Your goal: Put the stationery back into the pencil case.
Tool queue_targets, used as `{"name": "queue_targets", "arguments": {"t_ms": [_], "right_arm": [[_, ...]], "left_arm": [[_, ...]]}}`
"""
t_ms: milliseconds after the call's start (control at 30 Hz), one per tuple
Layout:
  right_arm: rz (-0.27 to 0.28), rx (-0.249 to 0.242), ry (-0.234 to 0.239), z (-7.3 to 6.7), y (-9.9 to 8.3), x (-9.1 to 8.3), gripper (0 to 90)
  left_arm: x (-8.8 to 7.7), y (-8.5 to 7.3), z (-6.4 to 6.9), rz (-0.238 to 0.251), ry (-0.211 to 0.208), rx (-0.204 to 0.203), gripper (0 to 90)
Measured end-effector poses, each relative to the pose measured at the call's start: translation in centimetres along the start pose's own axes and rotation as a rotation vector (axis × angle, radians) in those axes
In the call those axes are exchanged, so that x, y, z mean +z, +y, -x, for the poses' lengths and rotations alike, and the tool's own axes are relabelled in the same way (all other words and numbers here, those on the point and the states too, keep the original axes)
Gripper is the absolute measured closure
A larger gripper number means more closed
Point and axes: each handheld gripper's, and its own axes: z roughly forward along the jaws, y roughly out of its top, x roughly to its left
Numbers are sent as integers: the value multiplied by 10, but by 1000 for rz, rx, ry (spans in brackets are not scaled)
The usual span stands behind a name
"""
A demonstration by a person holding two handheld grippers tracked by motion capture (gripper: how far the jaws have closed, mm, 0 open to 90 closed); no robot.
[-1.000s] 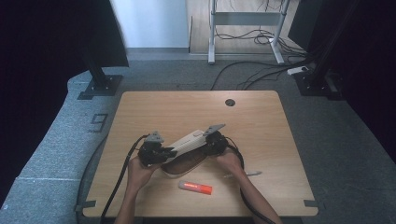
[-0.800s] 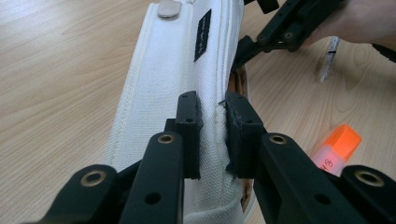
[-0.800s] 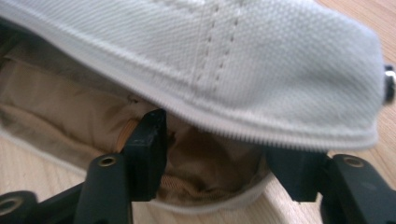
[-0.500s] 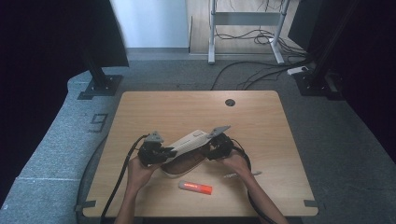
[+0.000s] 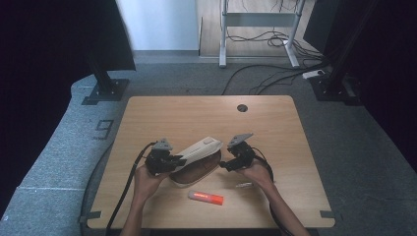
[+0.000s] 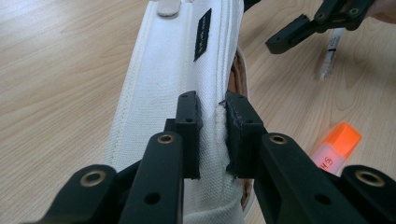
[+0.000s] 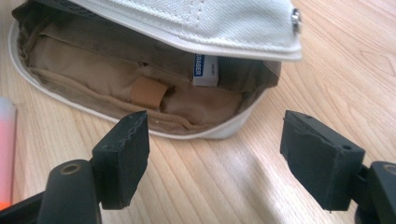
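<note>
Nearest the person, an orange marker (image 5: 206,197) lies just in front of the pouch (image 5: 196,156); the left gripper (image 6: 212,123) pinches the pouch's white flap, holding it lifted; the right gripper (image 7: 215,147), jaws just opening, empty, sits beside the pouch's open mouth; an eraser (image 7: 205,70) shows inside

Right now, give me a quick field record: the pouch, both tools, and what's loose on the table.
pouch: white fabric pouch on the wooden table, lid flap raised, tan lining exposed
inside pouch: an eraser in its sleeve
left tool: left tool shut on the lid flap's edge, holding it up
right tool: right tool jaws have just been opening, nothing between them, just in front of the pouch's open side
loose items: orange highlighter near the front edge; a thin clear pen by the right hand
</note>
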Motion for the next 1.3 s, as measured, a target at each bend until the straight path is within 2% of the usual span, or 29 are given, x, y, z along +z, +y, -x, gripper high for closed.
{"name": "queue_targets", "arguments": {"t_ms": [433,900,1300], "right_arm": [[-4,7,-14,1,-16,-25,222],[6,40,-35,8,-45,-58,302],[-3,57,-33,9,-68,-74,396]], "left_arm": [[-1,0,0,-4,-1,5,765],[-1,0,0,-6,-2,4,764],[0,0,0,-6,-2,3,764]]}}
